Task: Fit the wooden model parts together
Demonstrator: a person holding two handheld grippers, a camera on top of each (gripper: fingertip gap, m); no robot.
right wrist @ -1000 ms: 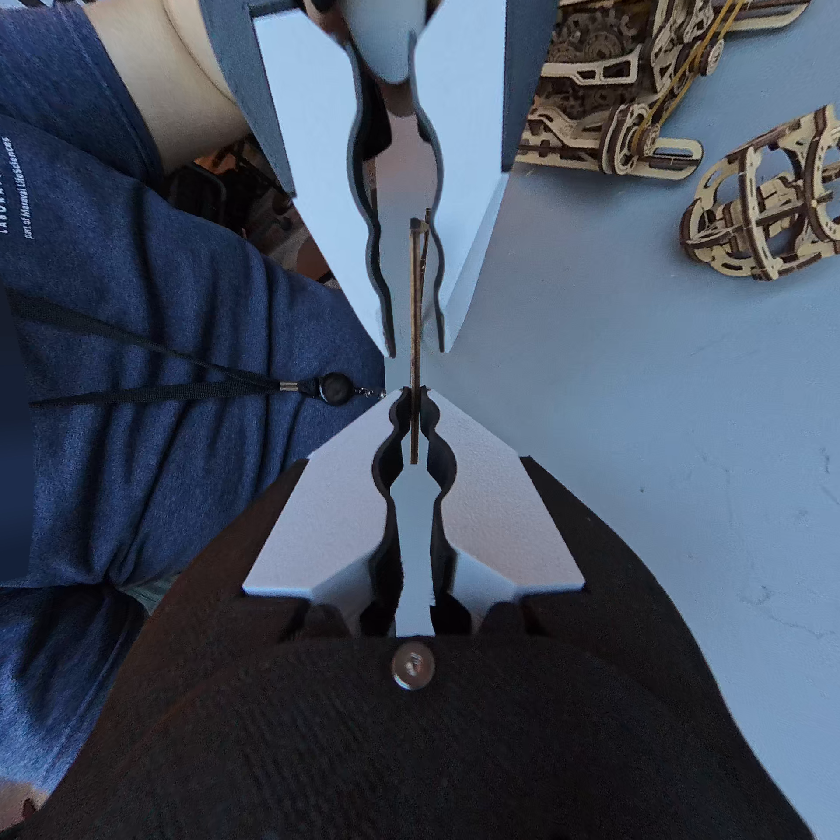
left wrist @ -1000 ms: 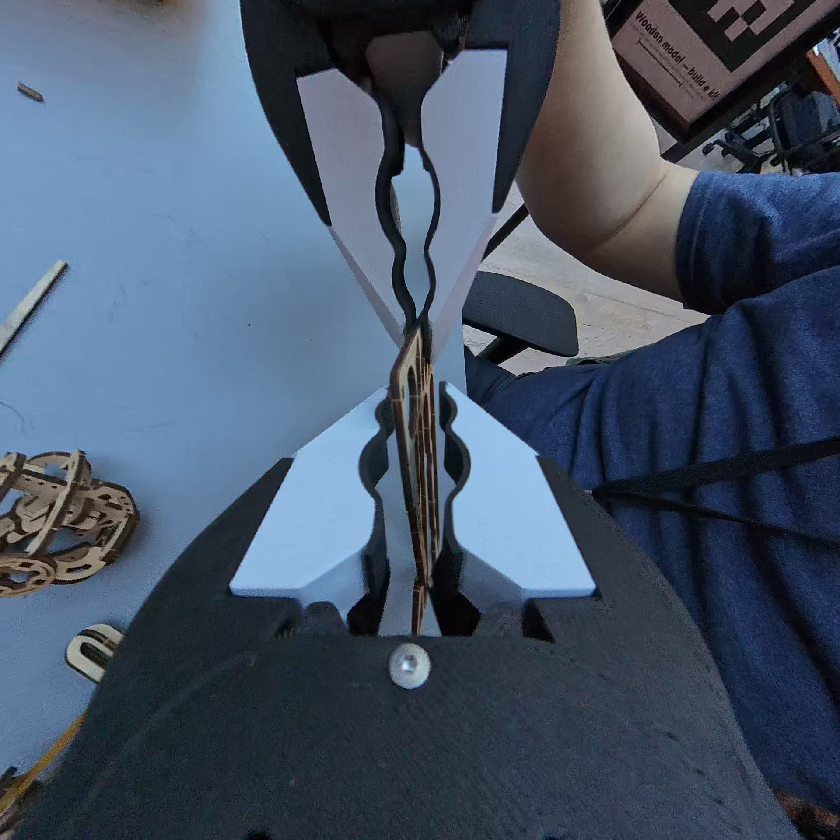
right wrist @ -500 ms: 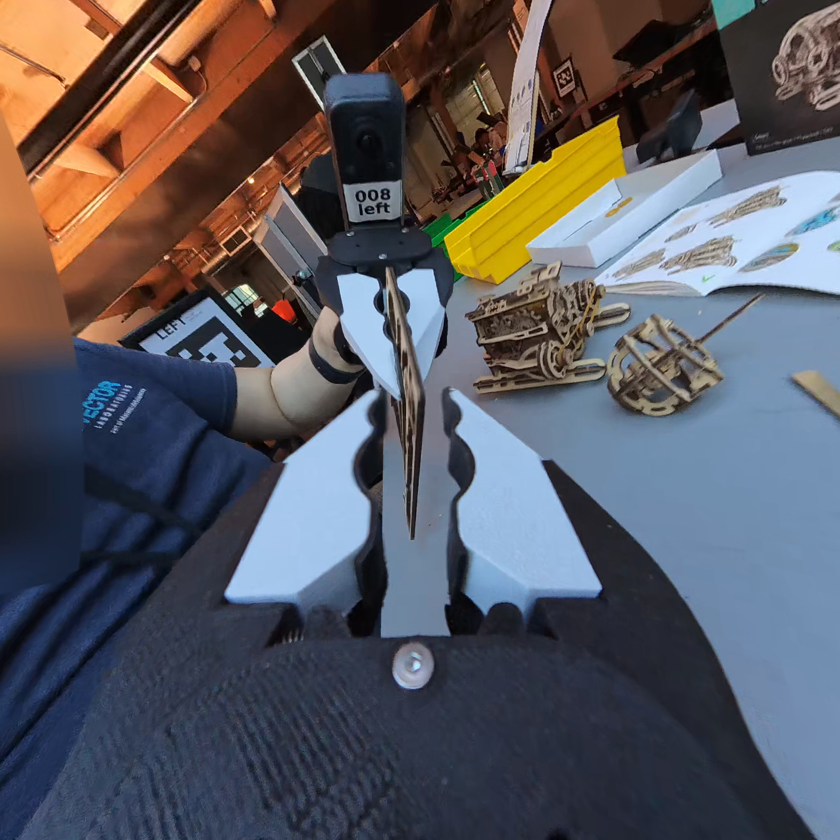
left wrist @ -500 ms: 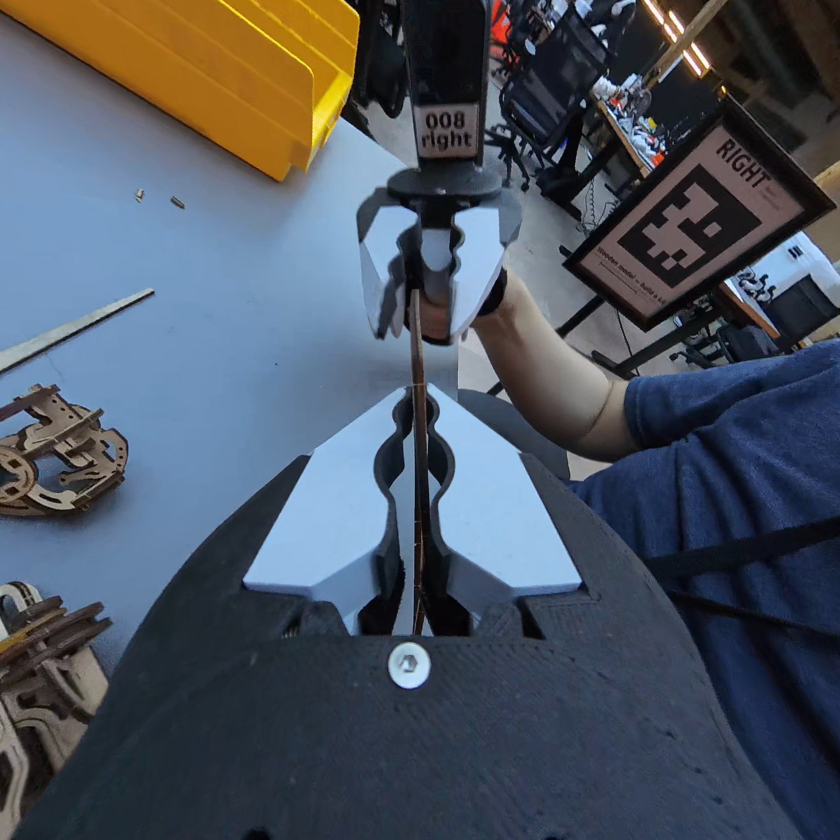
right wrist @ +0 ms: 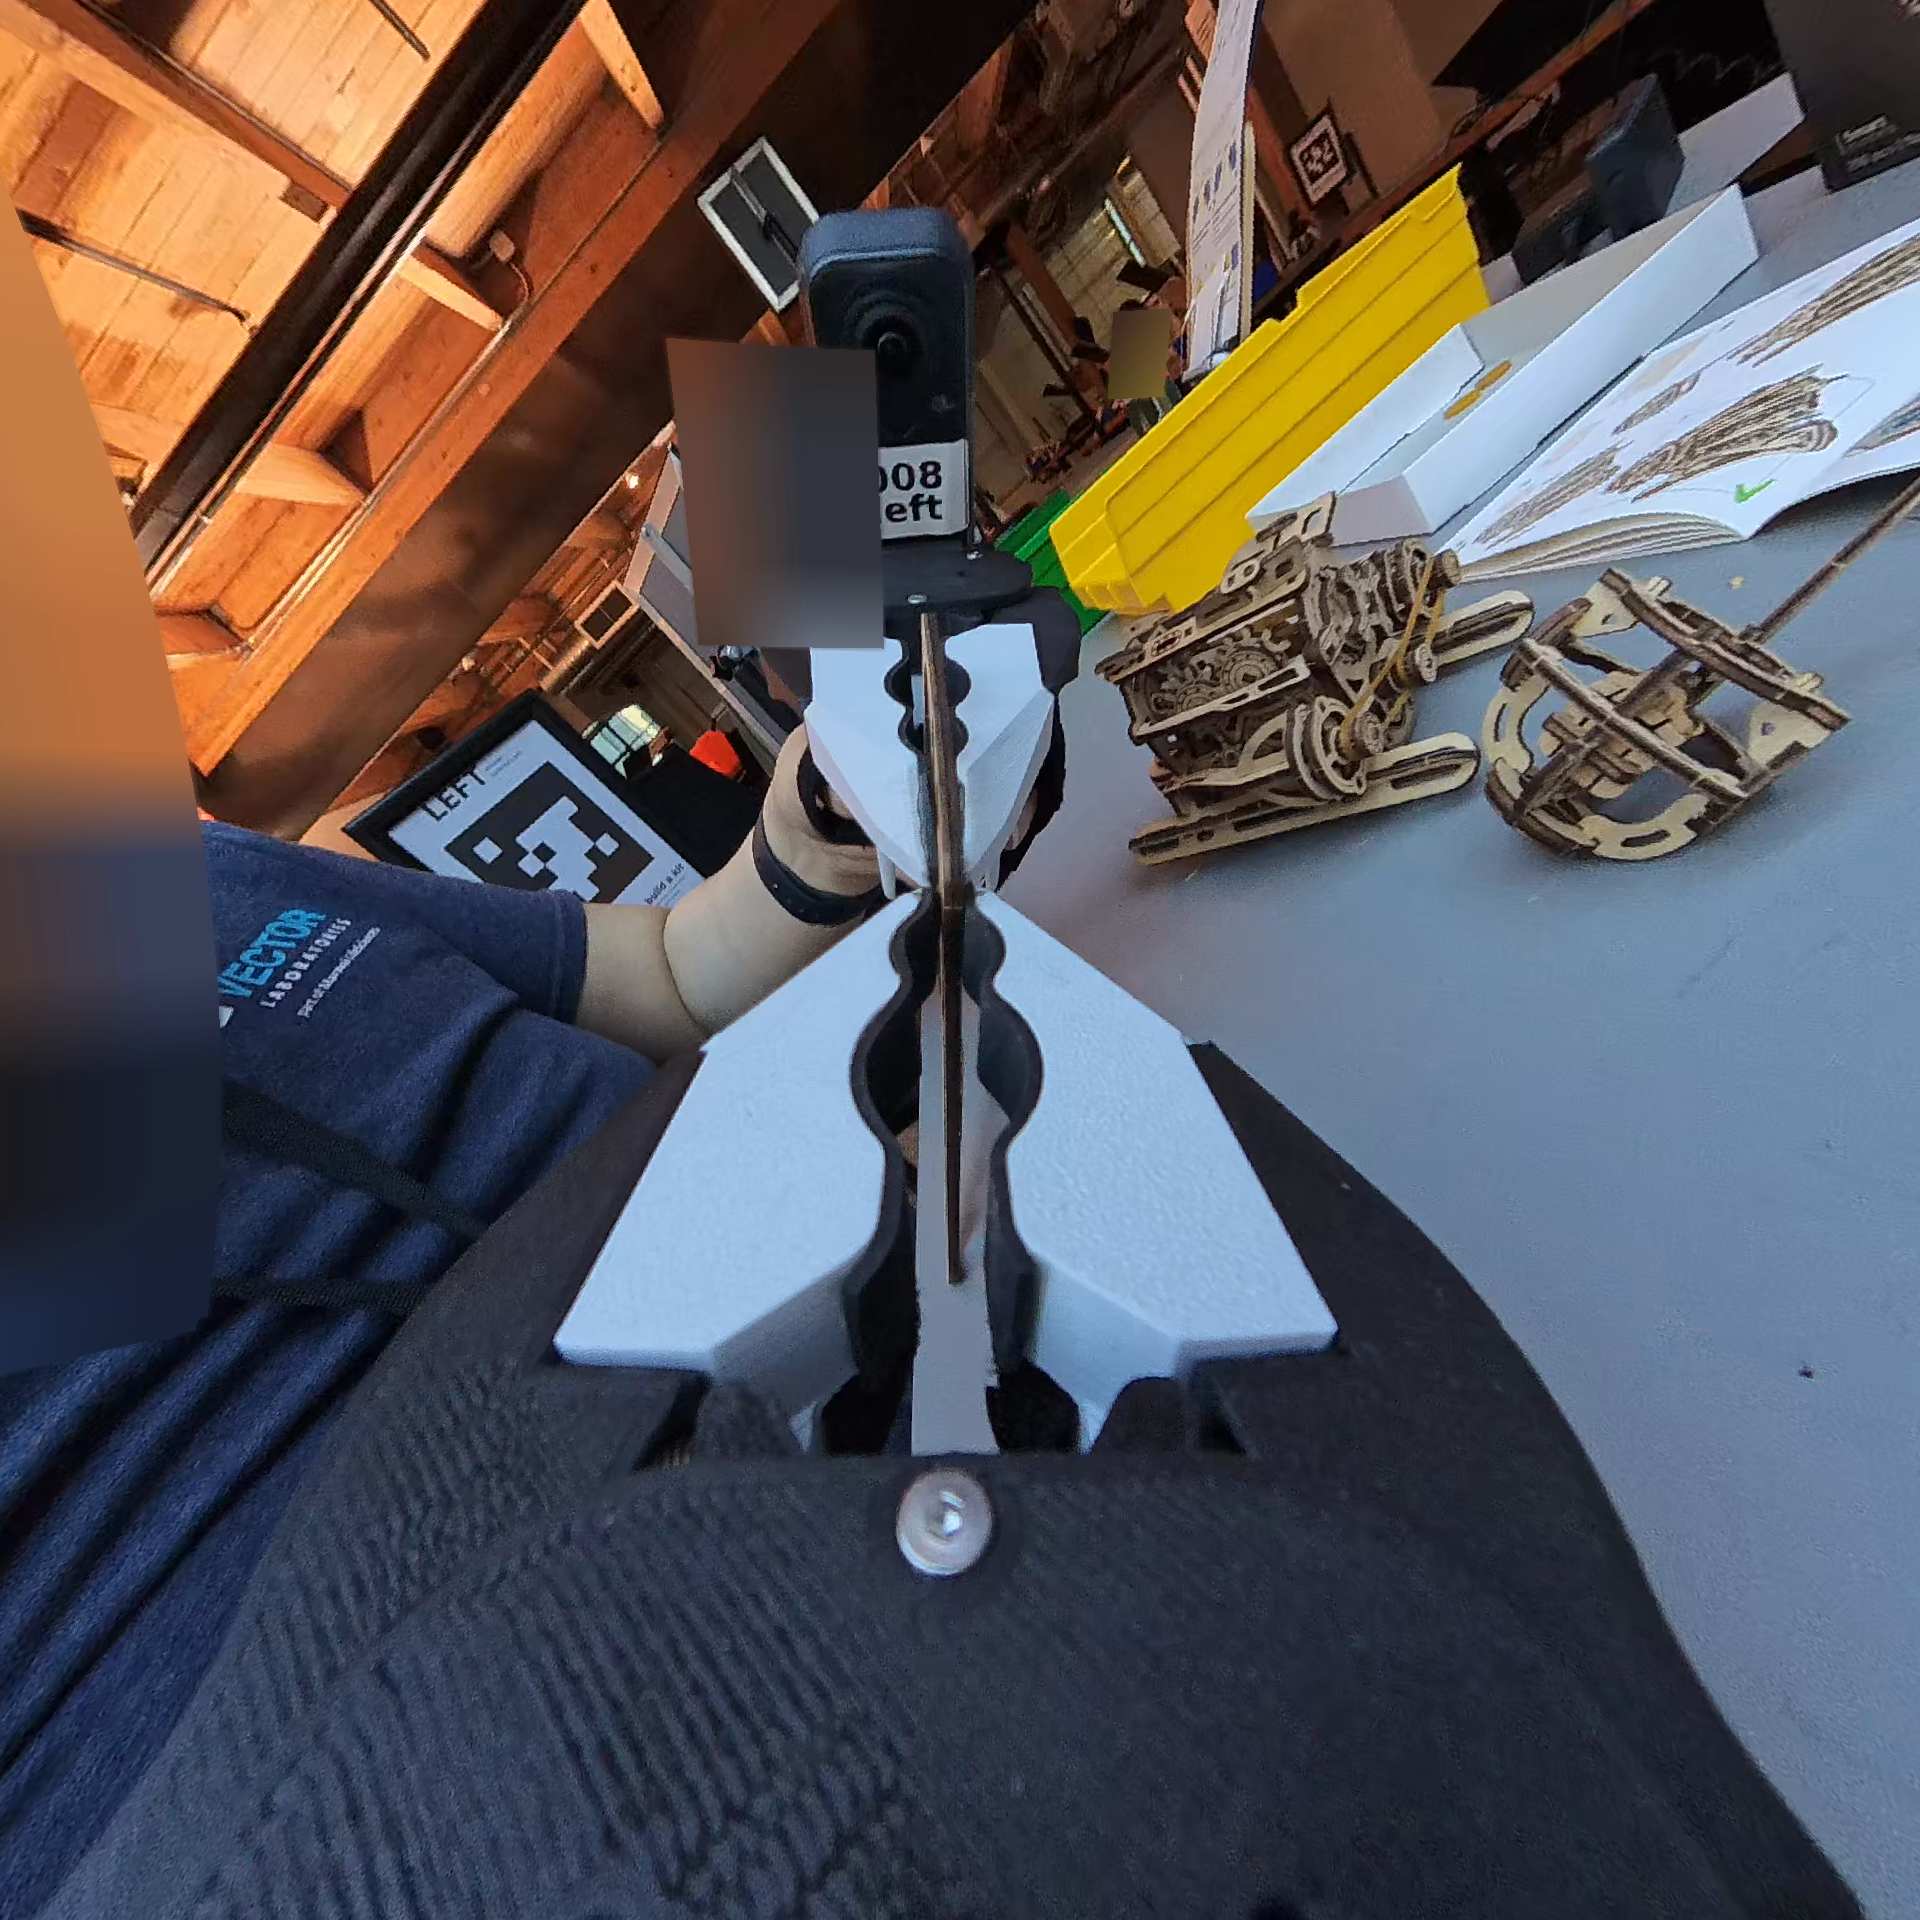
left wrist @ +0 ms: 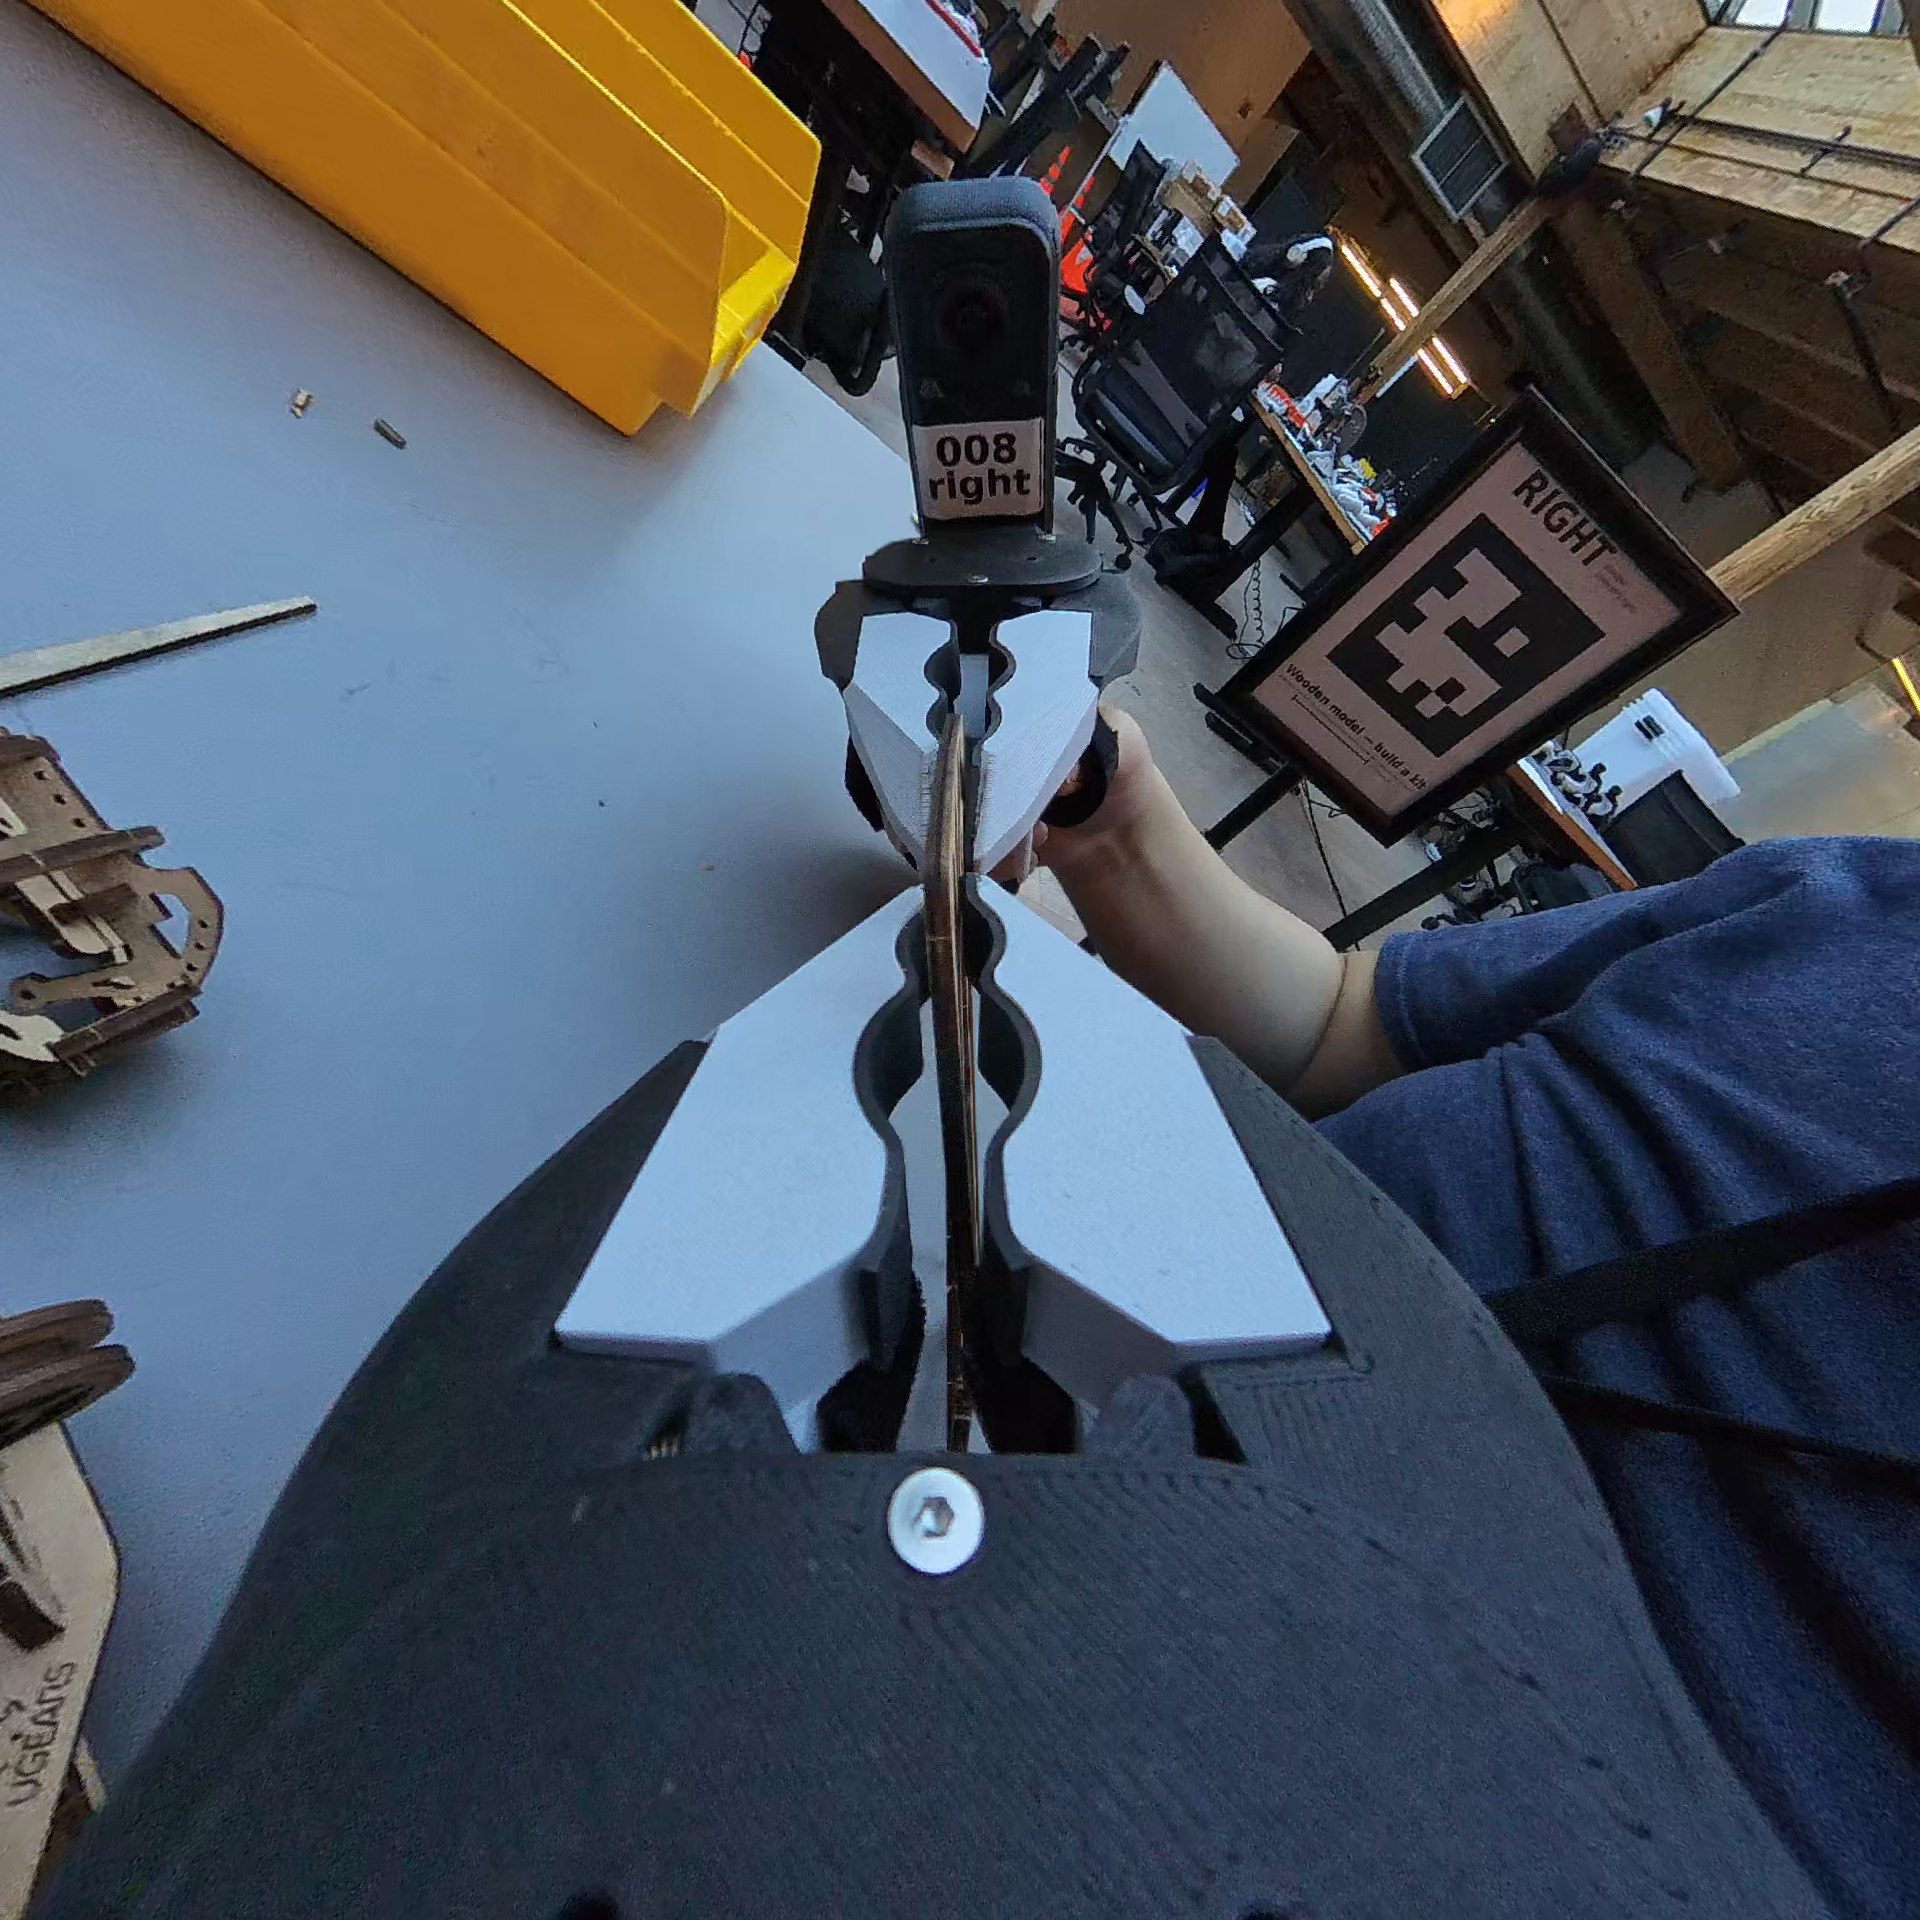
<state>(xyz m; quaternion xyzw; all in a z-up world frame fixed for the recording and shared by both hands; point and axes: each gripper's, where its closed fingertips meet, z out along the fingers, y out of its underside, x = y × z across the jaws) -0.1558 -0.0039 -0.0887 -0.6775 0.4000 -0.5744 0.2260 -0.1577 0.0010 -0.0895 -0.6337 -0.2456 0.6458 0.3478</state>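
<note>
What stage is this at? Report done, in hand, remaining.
Done: a geared assembly and a ring cage stand on the table. In hand: left tool and right tool both shut on a thin wooden piece, edge-on, above the table. Left: fitting it; whether it has met another part cannot be seen.

Right tongs and left tongs tip to tip, both pinching a thin wooden piece edge-on
</note>
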